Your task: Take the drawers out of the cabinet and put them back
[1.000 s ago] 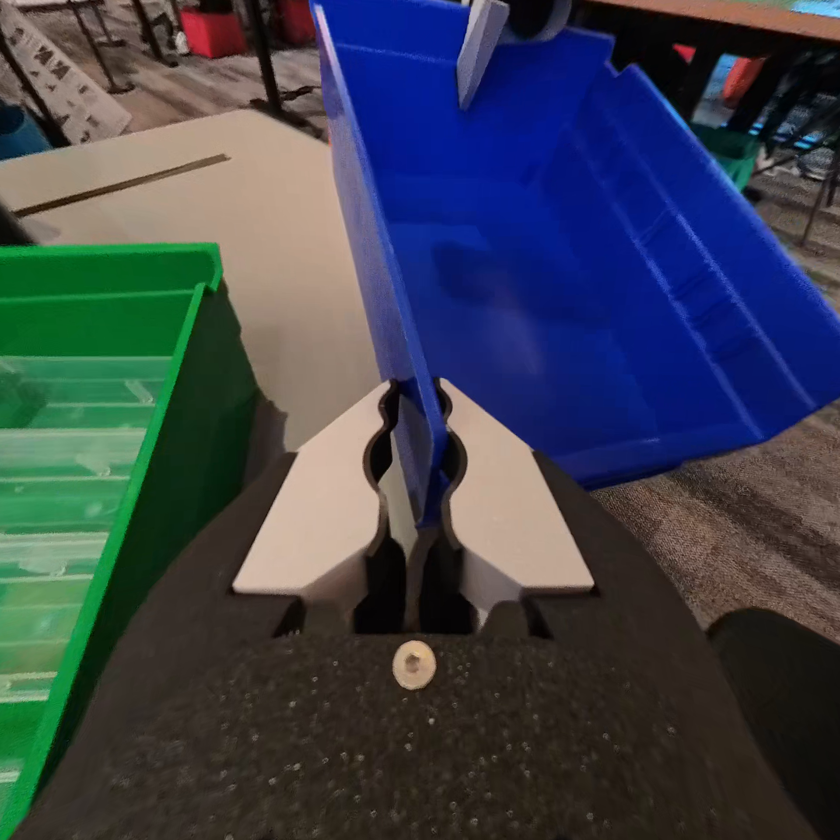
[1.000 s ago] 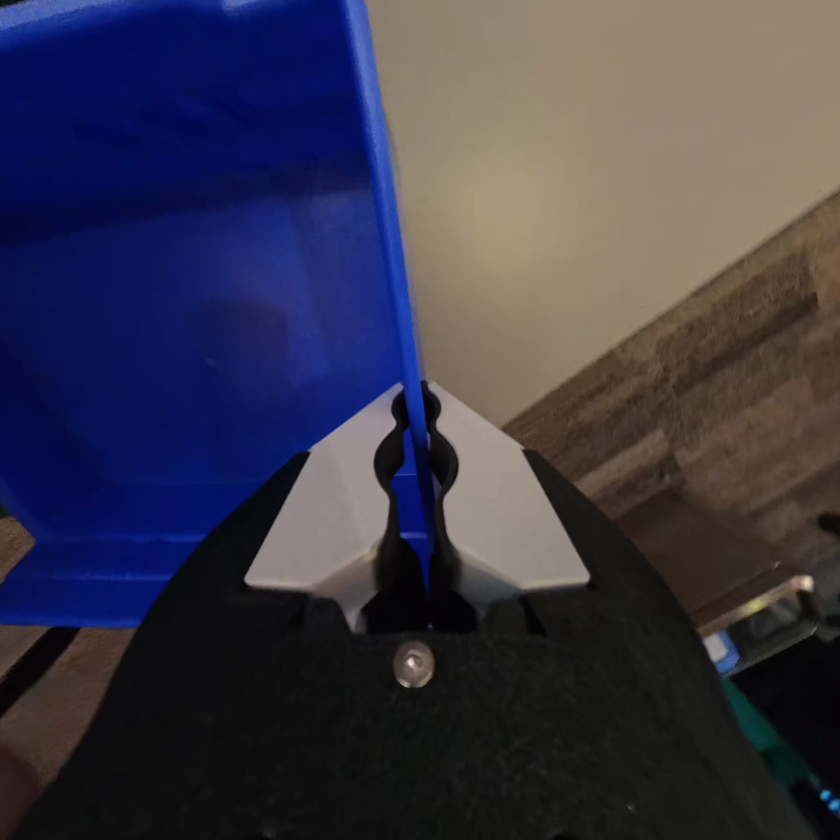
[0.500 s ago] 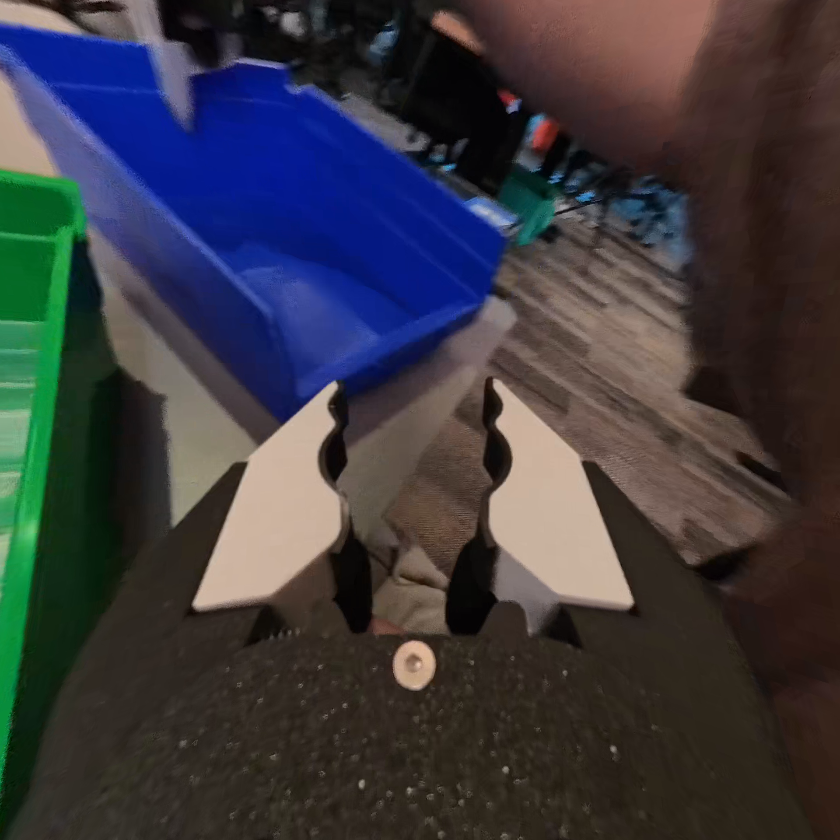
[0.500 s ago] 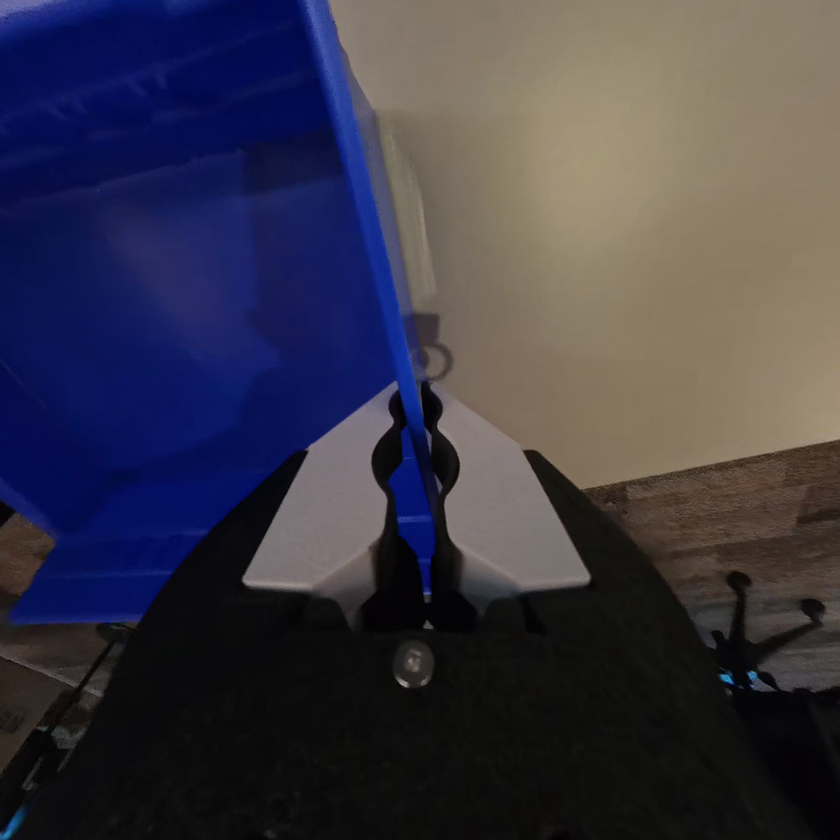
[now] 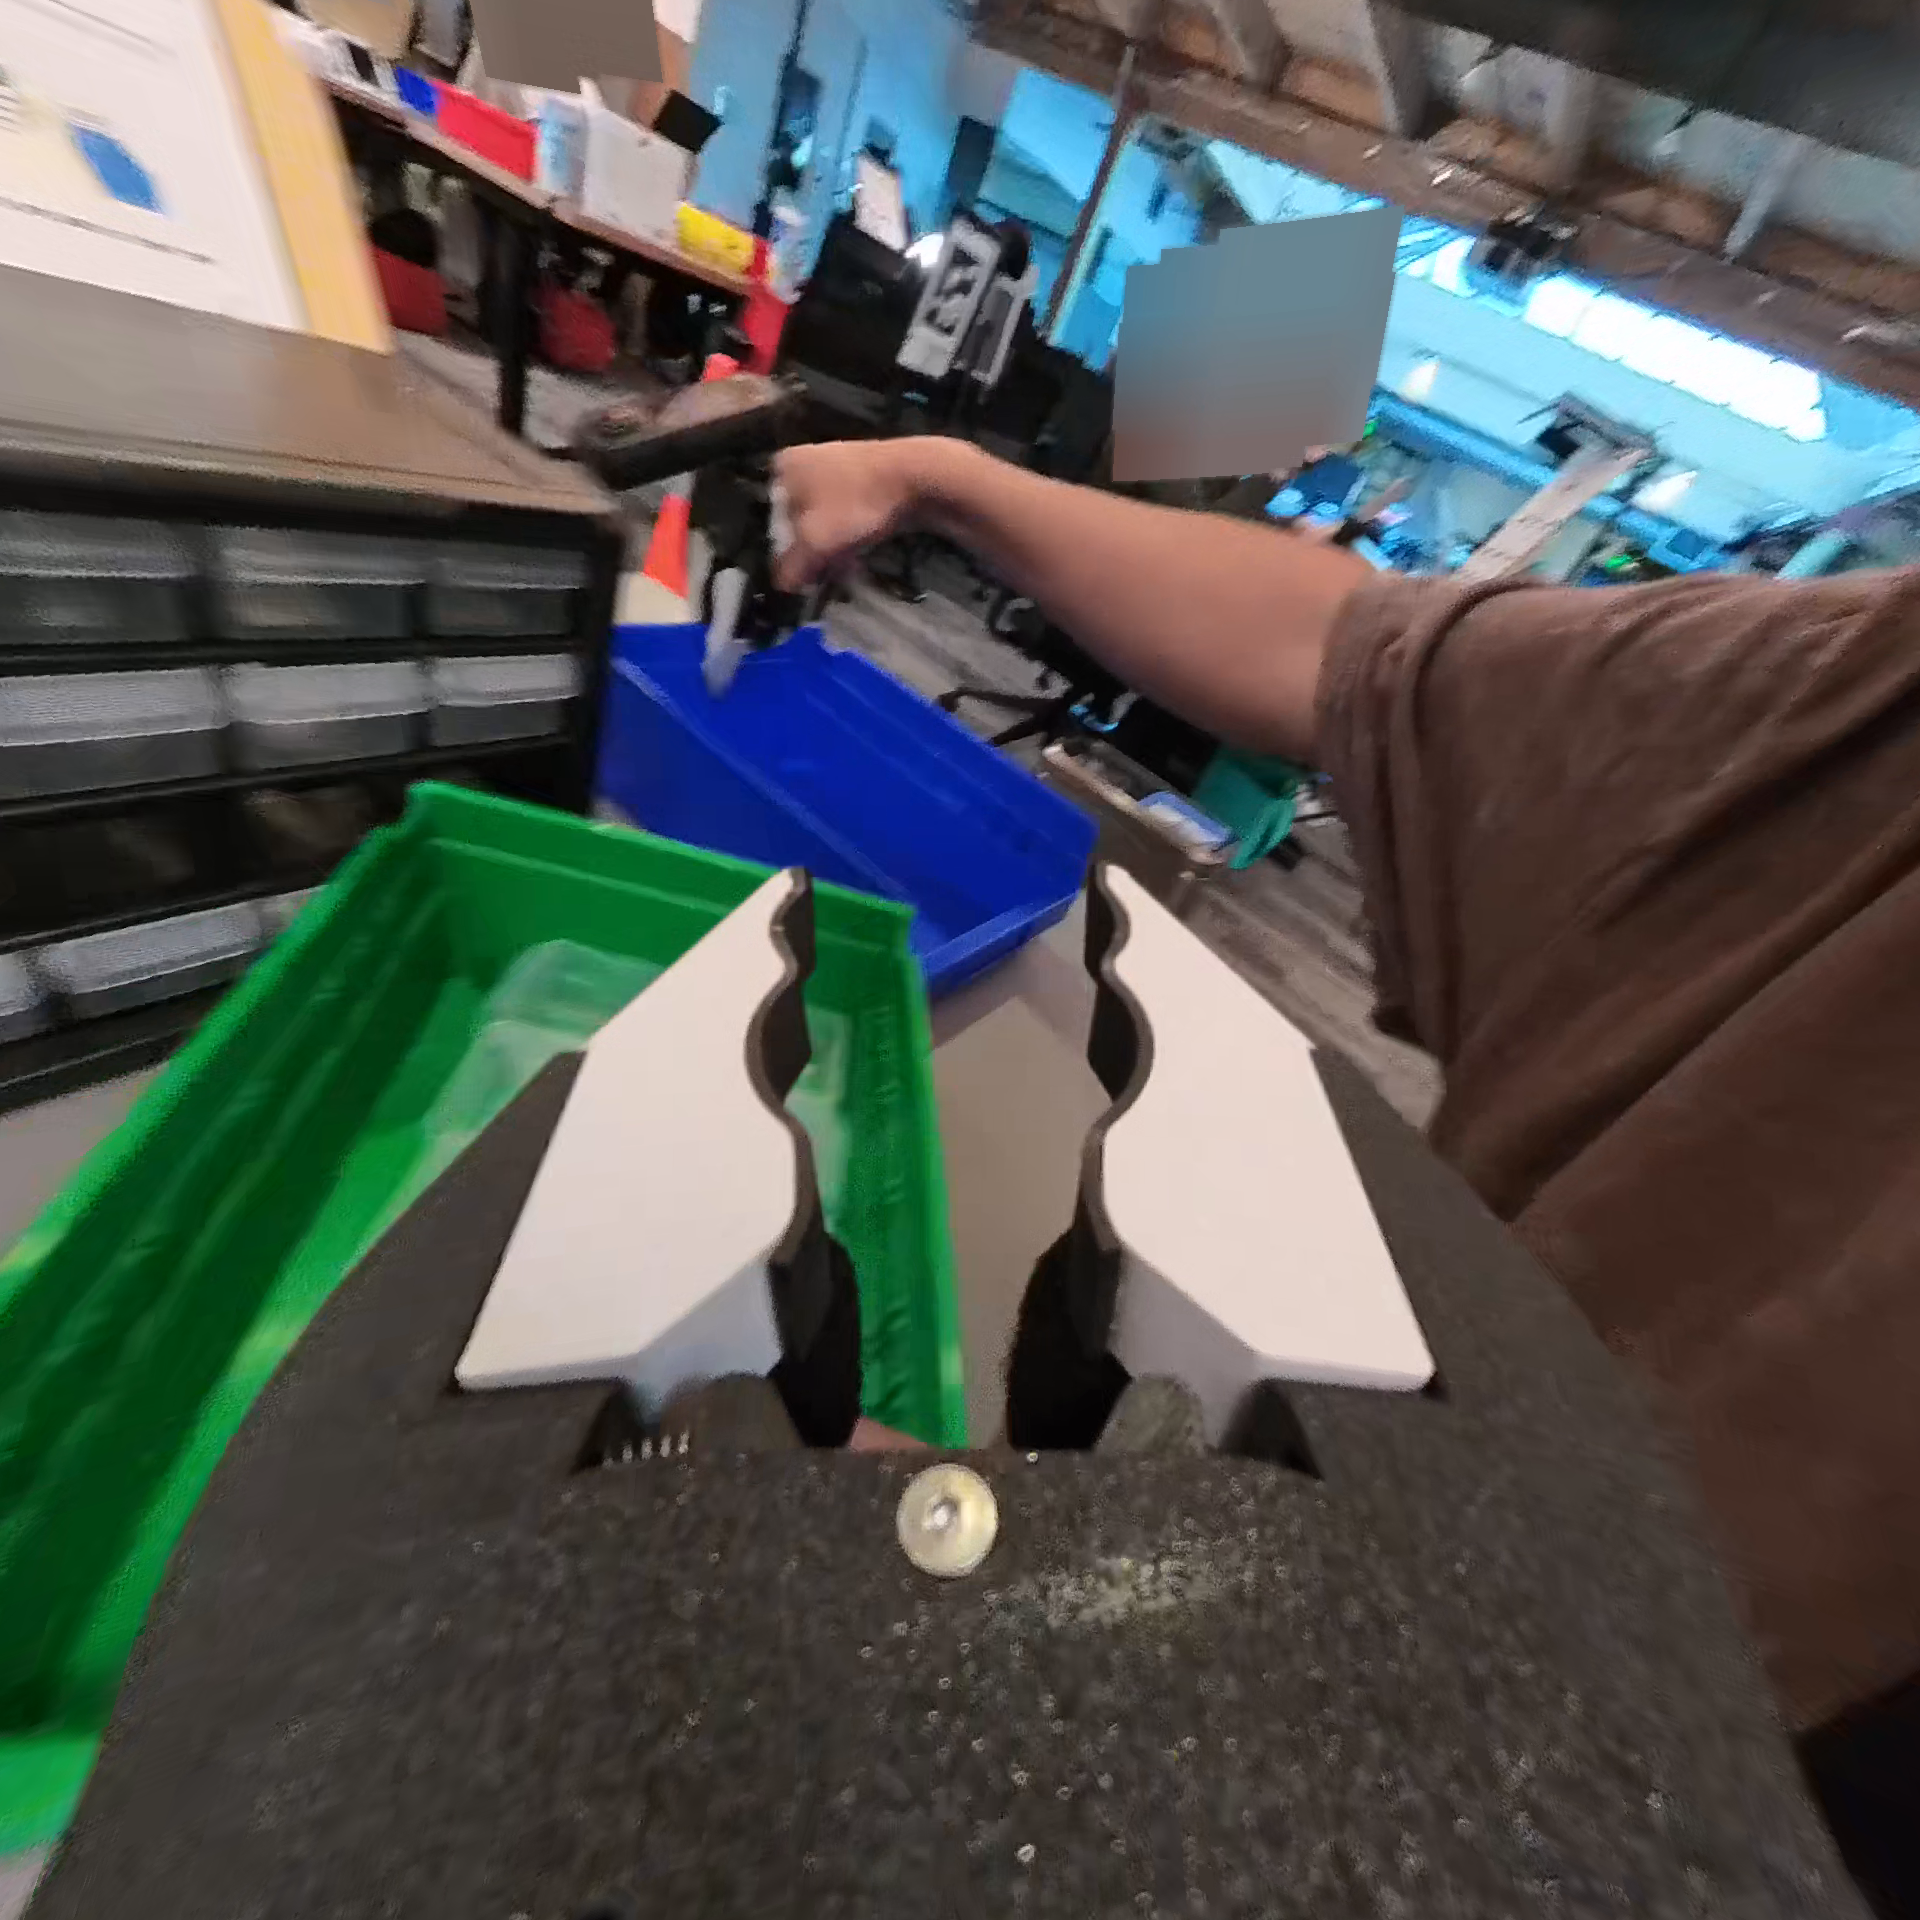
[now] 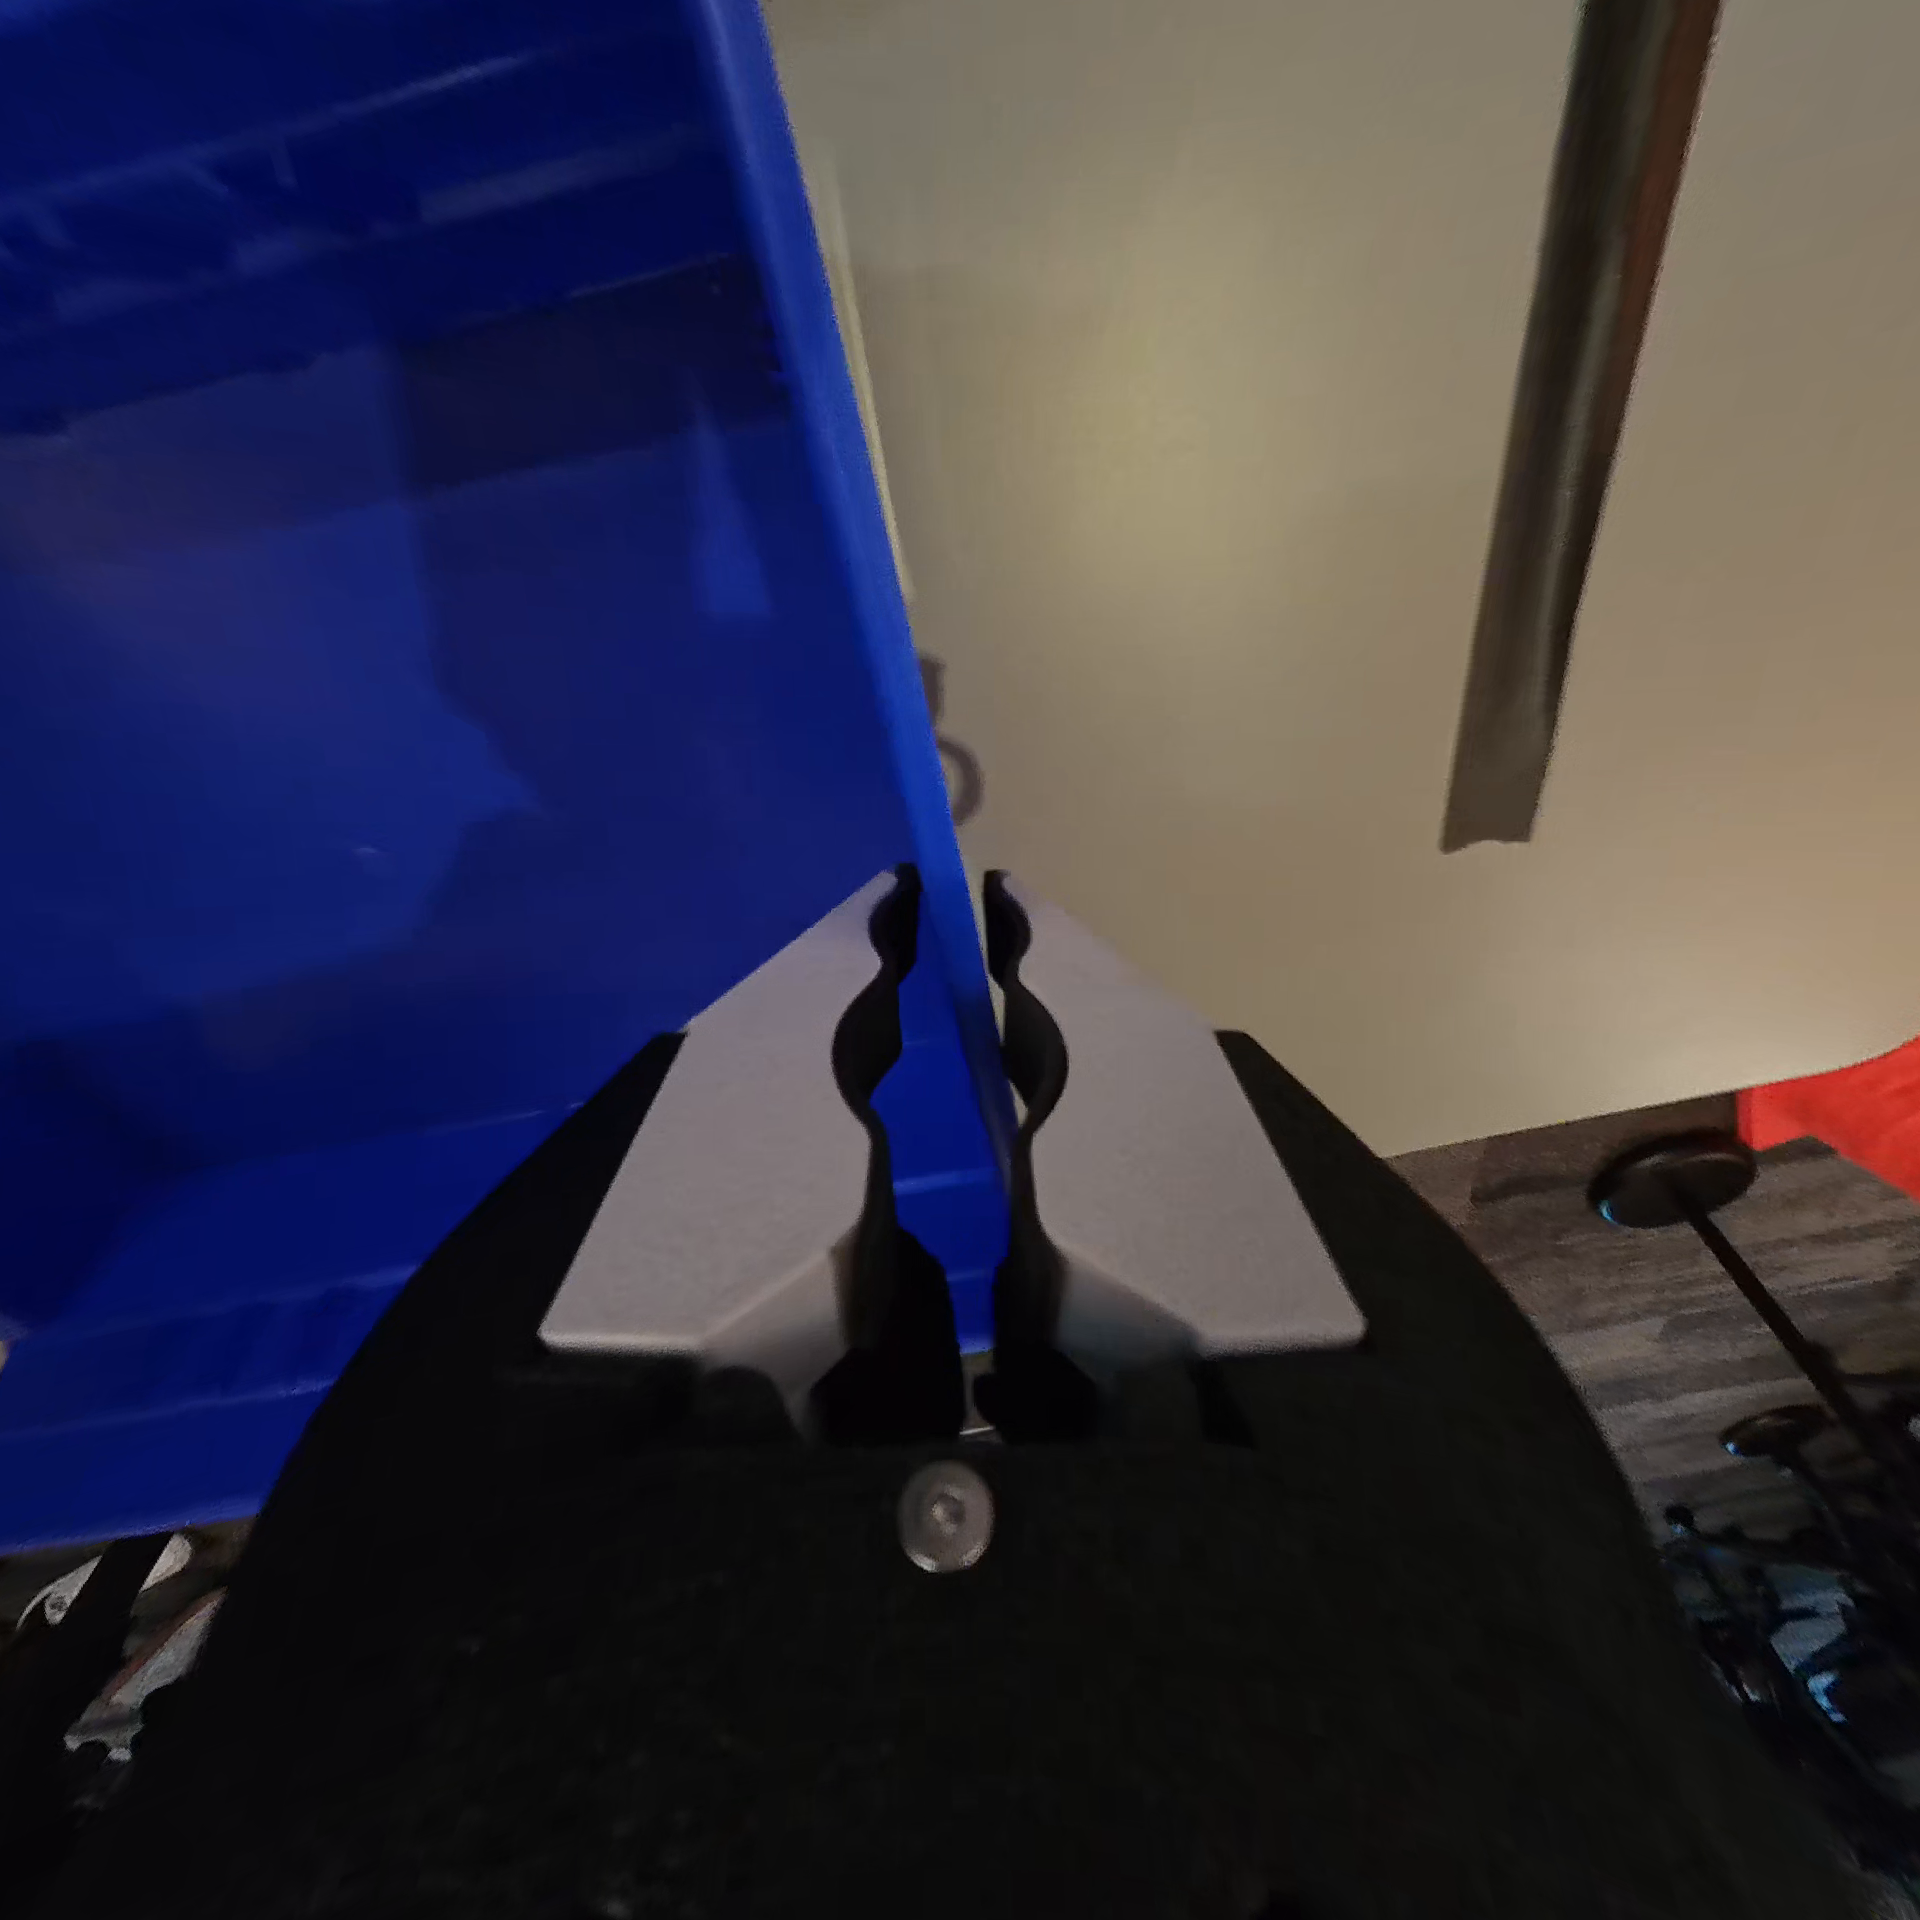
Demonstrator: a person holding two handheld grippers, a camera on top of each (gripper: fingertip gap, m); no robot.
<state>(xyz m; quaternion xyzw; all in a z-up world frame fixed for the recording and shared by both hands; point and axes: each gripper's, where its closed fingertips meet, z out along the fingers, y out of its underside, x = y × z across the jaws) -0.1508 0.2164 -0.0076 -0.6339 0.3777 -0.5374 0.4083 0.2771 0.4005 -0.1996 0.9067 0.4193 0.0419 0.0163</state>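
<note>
Progress looked partial: clear drawers (image 5: 540, 997) lay in a green bin (image 5: 312, 1091) on the table, so I judged some already taken out; the black cabinet (image 5: 291, 644) behind it showed several drawers seated in its rows and darker gaps lower down, though blur kept me from counting either; returning the drawers seemed wholly left to do. The left gripper (image 5: 945, 894) stood with its jaws spread wide and nothing between them, poised over the green bin's near rim; the right gripper (image 6: 943, 883) had the blue bin's (image 6: 416, 623) thin side wall between its jaws, but a sliver of gap showed, so I could not tell whether it pinched; the blue bin sat just beside the cabinet, empty as far as it showed. The pale table (image 6: 1247, 520) was matte and bare around it; a cluttered workshop with benches and coloured boxes lay beyond.
</note>
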